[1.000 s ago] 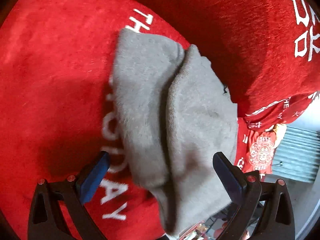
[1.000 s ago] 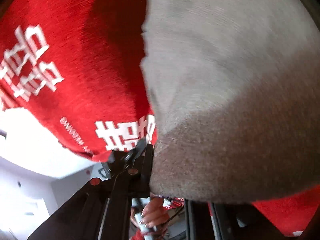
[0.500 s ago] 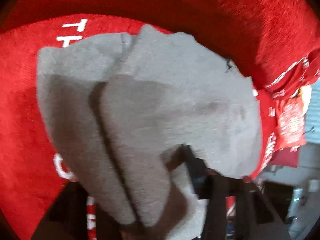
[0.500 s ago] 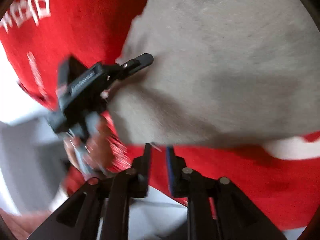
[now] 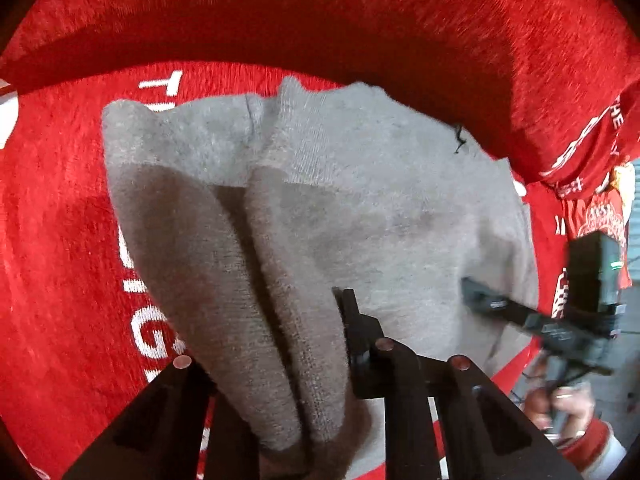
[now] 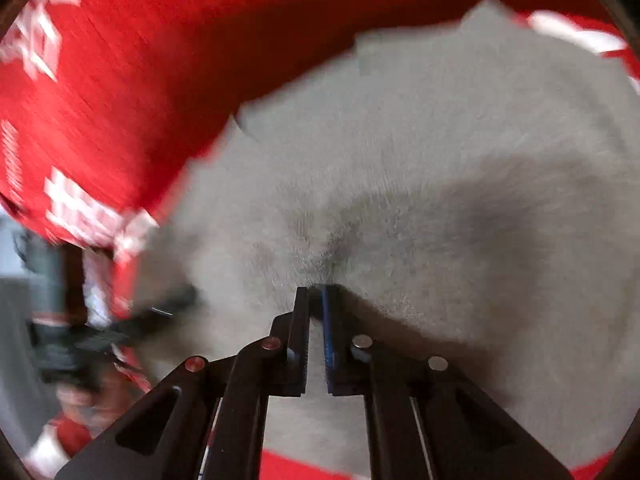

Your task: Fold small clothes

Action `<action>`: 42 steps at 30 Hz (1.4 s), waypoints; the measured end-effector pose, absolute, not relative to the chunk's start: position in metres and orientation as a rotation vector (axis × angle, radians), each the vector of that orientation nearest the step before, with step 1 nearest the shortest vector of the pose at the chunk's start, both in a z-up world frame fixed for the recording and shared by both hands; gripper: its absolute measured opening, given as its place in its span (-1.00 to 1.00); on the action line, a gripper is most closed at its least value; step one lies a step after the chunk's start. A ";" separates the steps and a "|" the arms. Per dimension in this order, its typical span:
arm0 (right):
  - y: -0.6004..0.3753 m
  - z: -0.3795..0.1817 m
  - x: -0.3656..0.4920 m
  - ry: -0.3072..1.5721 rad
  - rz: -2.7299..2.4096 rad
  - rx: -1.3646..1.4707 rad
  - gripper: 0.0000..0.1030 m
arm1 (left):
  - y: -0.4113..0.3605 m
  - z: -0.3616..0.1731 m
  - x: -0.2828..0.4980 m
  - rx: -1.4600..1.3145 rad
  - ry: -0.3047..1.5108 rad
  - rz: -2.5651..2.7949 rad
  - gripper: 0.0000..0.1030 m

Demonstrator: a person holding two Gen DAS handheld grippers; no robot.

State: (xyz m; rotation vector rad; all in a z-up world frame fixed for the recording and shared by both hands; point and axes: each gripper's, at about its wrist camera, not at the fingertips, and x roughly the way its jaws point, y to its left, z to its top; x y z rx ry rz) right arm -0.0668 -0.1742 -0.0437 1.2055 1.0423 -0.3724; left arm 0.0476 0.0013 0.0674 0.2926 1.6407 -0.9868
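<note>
Fuzzy grey knitted garment (image 5: 360,200) lies on a red plush cloth with white lettering (image 5: 60,240); its long folds run from the near edge at the left gripper (image 5: 276,344) away toward the cloth's raised back. Left gripper is clamped on the garment's near folded end; its left finger is buried under fabric. Right gripper (image 6: 316,300), nearly closed, pinches the garment's pile; that view is motion-blurred. Garment's far-right edge is cut off there.

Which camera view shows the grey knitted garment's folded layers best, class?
The left wrist view: the grey knitted garment is sharp there, its overlapping layers and edges distinct on the red cloth. The right wrist view shows it only as a blurred surface filling the frame.
</note>
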 end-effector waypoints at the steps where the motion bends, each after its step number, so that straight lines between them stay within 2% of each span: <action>1: -0.176 -0.043 -0.066 1.044 -0.363 1.216 -0.95 | 0.001 0.073 0.048 0.270 1.639 -0.993 -0.64; 6: -0.184 -0.043 -0.084 0.972 -0.237 1.341 -0.89 | -0.028 0.126 0.030 0.179 1.587 -1.137 -0.66; 8: -0.188 -0.040 -0.100 0.925 -0.202 1.394 -0.80 | -0.052 0.146 0.012 0.194 1.554 -1.199 -0.66; 14: -0.223 -0.020 -0.164 0.758 -0.246 1.490 -0.80 | -0.150 0.186 -0.067 0.305 1.432 -1.379 -0.66; 19: -0.245 -0.040 -0.214 0.716 -0.343 1.588 -0.79 | -0.228 0.149 -0.146 0.539 1.372 -1.384 -0.65; 22: -0.246 -0.059 -0.225 0.728 -0.354 1.657 -0.79 | -0.242 0.107 -0.175 0.677 1.407 -1.315 -0.65; 25: -0.251 -0.065 -0.235 0.681 -0.337 1.706 -0.79 | -0.236 0.104 -0.185 0.684 1.387 -1.292 -0.64; 27: -0.251 -0.069 -0.237 0.654 -0.330 1.730 -0.77 | -0.238 0.109 -0.192 0.703 1.368 -1.292 -0.49; 31: -0.253 -0.074 -0.241 0.598 -0.331 1.789 -0.73 | -0.234 0.132 -0.202 0.705 1.322 -1.363 0.04; 32: -0.254 -0.073 -0.242 0.586 -0.332 1.795 -0.66 | -0.229 0.139 -0.203 0.704 1.301 -1.377 0.12; 34: -0.256 -0.071 -0.247 0.561 -0.333 1.809 -0.56 | -0.218 0.152 -0.198 0.675 1.296 -1.392 0.13; 36: -0.266 -0.067 -0.267 0.512 -0.317 1.844 -0.34 | -0.209 0.162 -0.189 0.633 1.299 -1.362 0.13; 37: -0.268 -0.067 -0.266 0.486 -0.311 1.858 -0.14 | -0.203 0.166 -0.182 0.617 1.296 -1.335 0.18; 38: -0.270 -0.068 -0.268 0.442 -0.296 1.884 0.09 | -0.196 0.169 -0.174 0.599 1.295 -1.301 0.53; 39: -0.272 -0.068 -0.270 0.404 -0.284 1.905 0.19 | -0.186 0.173 -0.163 0.577 1.284 -1.259 0.68; 40: -0.275 -0.066 -0.271 0.359 -0.276 1.923 0.36 | -0.178 0.176 -0.154 0.556 1.265 -1.219 0.72; 42: -0.282 -0.064 -0.268 0.320 -0.267 1.936 0.45 | -0.162 0.177 -0.131 0.541 1.247 -1.129 0.72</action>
